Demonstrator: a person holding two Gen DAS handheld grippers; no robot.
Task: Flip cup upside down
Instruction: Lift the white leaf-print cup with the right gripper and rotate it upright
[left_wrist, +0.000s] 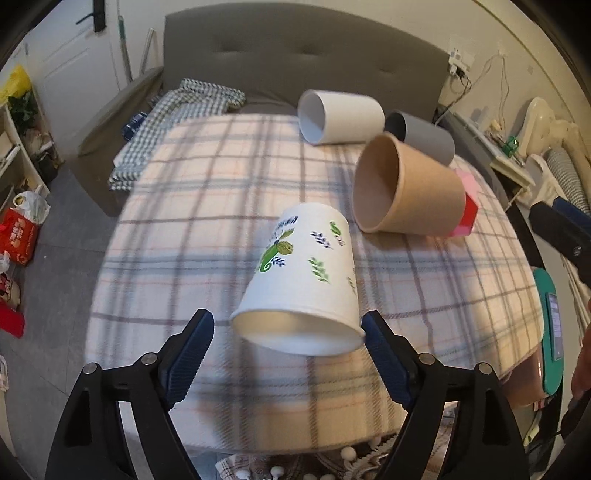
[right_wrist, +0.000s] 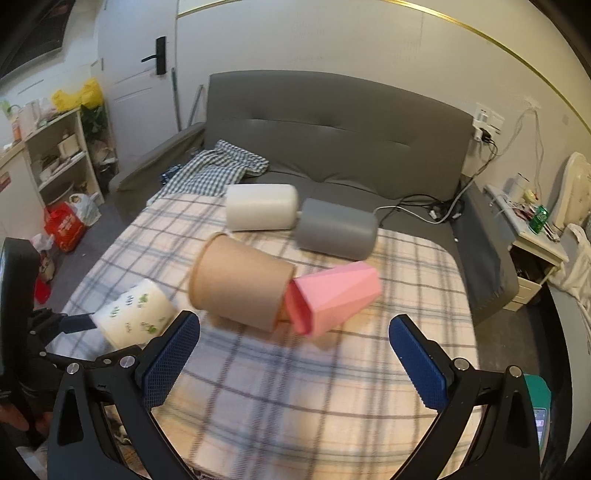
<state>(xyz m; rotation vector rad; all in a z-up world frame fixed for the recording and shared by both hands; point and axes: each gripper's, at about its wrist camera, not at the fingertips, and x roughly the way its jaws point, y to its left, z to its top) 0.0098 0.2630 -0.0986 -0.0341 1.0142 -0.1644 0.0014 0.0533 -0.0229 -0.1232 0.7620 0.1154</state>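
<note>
- approaching the grasp: the left gripper (left_wrist: 288, 328) has its fingers spread wide, one pad each side of the mouth of the leaf-printed paper cup (left_wrist: 301, 280); the right pad looks to be at or touching the rim, the left pad stands apart from it. nothing is pinched yet.
- the leaf-printed paper cup lies on its side on the plaid tablecloth (left_wrist: 184, 221), mouth toward the left gripper, base pointing away. it is seen again from the right wrist view (right_wrist: 135, 314), at the near left part of the table.
- the right gripper (right_wrist: 293, 354) hangs over bare cloth with fingers spread wide, holding nothing, well apart from the printed cup.
- farther on lie a brown paper cup (left_wrist: 410, 186) and, touching its base, a pink faceted cup (right_wrist: 336, 297), both on their sides.
- farthest, near the table's back edge, a white cup (left_wrist: 340, 116) and a grey cup (left_wrist: 424, 138) lie on their sides, just beside each other; a grey sofa (right_wrist: 332, 136) stands behind.
- judgement: the step in hand is the reach and closing on the cup; no flip is done.
- judgement: next move calls for a gentle squeeze near the rim, as thin paper may crush, then a lift and turn to set the mouth down.
</note>
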